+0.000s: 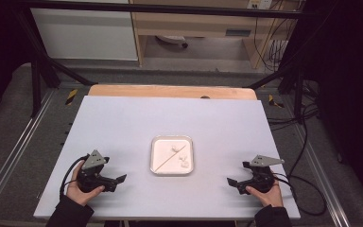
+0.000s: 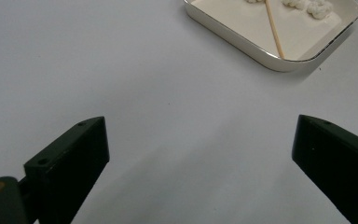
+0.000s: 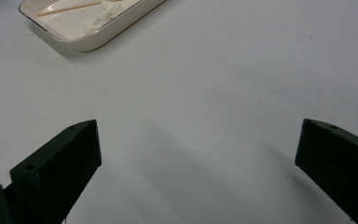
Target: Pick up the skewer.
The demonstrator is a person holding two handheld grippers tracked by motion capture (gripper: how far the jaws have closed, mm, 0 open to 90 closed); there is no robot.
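Nearest the camera, person's forearms come in at the bottom edge, left gripper [image 1: 121, 178] and right gripper [image 1: 230, 181] both resting low on the white table [image 1: 123, 123], one each side, well apart from each other, both angled in toward the middle; left gripper jaws spread wide with nothing between them, seen clearly in the left gripper view, only bare table in the gap; right gripper jaws likewise wide apart and empty in the right gripper view; between the two and a bit farther out sits the small white tray [image 1: 153, 156], rounded corners, thin metallic-looking rim, near table centre; in it a thin wooden skewer [image 1: 169, 158] lying diagonally across the floor, and a few white lumpy pieces [image 1: 183, 163], soft-looking, maybe marshmallow or dough, can't tell which, one piece nearer the far side, others at the right; skewer looks bare, nothing threaded on it; judgement: work hasn't really begun, neither gripper touches tray, skewer or pieces, so picking up the skewer and a piece all remain to do; beyond the table a wooden edge, floor, cables, shelving
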